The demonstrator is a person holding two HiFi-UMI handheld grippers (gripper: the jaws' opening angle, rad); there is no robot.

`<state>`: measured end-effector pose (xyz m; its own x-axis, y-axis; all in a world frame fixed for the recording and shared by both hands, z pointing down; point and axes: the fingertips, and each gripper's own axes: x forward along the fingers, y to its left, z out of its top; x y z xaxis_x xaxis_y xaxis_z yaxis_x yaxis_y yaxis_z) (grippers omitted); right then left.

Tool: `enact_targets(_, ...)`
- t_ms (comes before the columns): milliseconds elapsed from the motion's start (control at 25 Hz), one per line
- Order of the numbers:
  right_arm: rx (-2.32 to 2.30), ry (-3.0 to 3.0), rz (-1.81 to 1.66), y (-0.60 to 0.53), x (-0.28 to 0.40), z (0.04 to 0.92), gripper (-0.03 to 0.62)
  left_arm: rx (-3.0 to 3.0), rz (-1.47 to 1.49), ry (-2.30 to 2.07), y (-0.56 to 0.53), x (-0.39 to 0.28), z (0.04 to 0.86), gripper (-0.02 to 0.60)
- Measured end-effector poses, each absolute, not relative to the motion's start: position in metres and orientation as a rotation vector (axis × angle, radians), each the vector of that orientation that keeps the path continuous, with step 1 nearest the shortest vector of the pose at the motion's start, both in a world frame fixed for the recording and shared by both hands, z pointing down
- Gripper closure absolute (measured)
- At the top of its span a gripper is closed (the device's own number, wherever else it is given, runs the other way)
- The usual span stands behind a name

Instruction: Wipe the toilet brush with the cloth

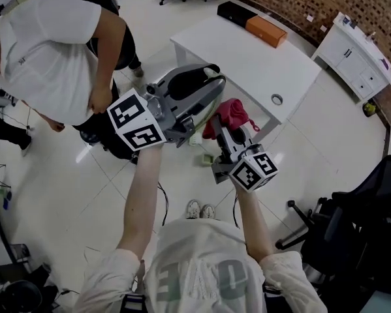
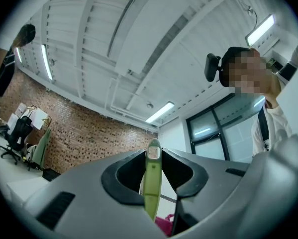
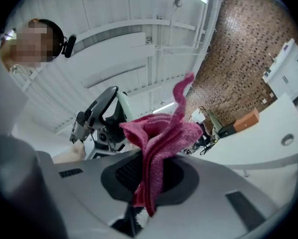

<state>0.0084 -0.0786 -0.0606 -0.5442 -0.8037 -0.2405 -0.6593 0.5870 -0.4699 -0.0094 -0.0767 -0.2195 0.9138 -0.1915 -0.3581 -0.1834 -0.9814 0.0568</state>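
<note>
My left gripper is raised at the middle of the head view and points up and away. In the left gripper view its jaws are shut on the thin pale-green handle of the toilet brush, which sticks up between them. The brush head is hidden. My right gripper sits just right of and below the left one, shut on a bunched pink cloth. In the right gripper view the cloth spills up out of the jaws, with the left gripper close behind it.
A white table stands ahead with an orange box, a black box and a small ring. A person stands at the left. A white cabinet and a black office chair are at the right.
</note>
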Motion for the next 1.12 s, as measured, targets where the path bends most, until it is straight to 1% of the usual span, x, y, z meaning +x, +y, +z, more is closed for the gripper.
enact_targets(160, -1.135, 2.383, -0.491, -0.079, -0.004, -0.052, 0.562, 3.034, -0.615, -0.355, -0.079, -0.014, -0.237, 0.472)
enact_targets(400, -1.070, 2.415, -0.526, -0.074, -0.026, -0.042, 0.562, 3.016, -0.773, -0.380, -0.068, -0.028, -0.270, 0.472)
enact_targets(520, -1.059, 2.433, -0.522, -0.070, -0.037, -0.041, 0.563, 3.018, -0.790, -0.417, -0.068, -0.036, -0.282, 0.472)
enact_targets(720, -1.201, 2.498, -0.317, -0.054, -0.040, -0.056, 0.563, 3.025, -0.644, -0.688, -0.094, -0.052, -0.256, 0.472)
enact_targets(840, -1.201, 2.618, -0.208, -0.041, -0.064, -0.057, 0.562, 2.990, -0.623, -0.803, -0.101, -0.057, -0.240, 0.475)
enact_targets(960, -1.257, 2.720, -0.217, -0.048, -0.082, -0.034, 0.562, 2.946, -0.672, -0.865, -0.101, -0.059, -0.237, 0.476)
enact_targets(1120, -1.399, 2.722, -0.273, -0.062, -0.078, -0.014, 0.563, 2.957, -0.671, -0.878, -0.092, -0.055, -0.233, 0.476)
